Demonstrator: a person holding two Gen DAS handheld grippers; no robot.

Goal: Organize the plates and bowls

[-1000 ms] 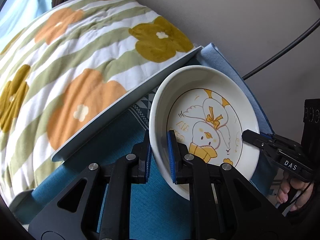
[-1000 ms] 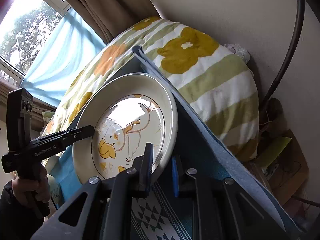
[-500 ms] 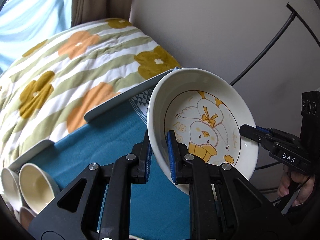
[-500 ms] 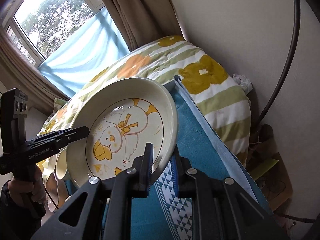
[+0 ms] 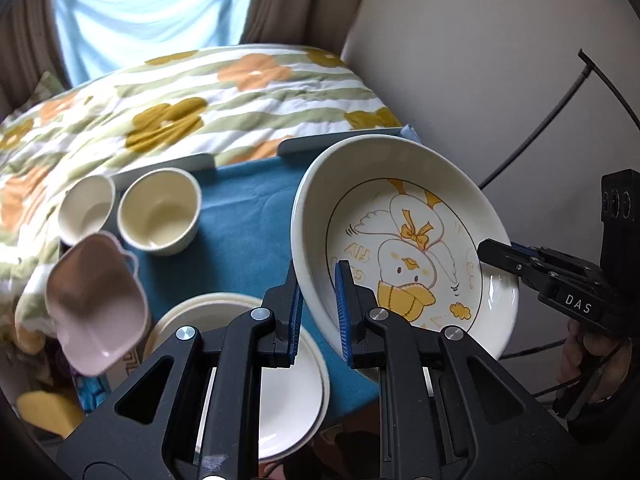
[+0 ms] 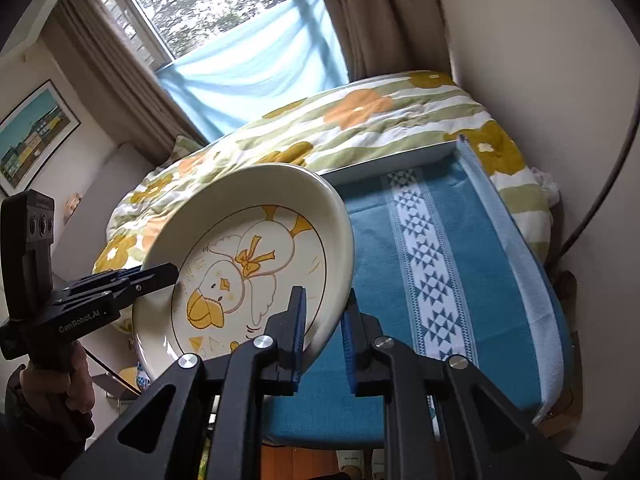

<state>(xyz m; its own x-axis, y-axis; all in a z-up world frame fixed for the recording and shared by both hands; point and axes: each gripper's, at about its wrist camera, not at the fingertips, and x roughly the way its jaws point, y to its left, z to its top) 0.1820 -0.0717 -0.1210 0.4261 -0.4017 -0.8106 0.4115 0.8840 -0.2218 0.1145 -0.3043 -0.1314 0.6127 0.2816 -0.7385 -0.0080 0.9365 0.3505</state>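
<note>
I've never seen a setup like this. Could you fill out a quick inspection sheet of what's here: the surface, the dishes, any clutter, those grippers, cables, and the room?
Surface: blue cloth with a white patterned band, laid over a table.
Job's things: duck plate held tilted off the cloth; two cream cups; pink bowl; white plates, apparently stacked.
Clutter: nothing seen.
Grippers: left gripper and right gripper each clamp opposite edges of the plate's rim.
Cables: black cable along the wall.
Surroundings: floral quilt, window, brown curtains, framed picture.
</note>
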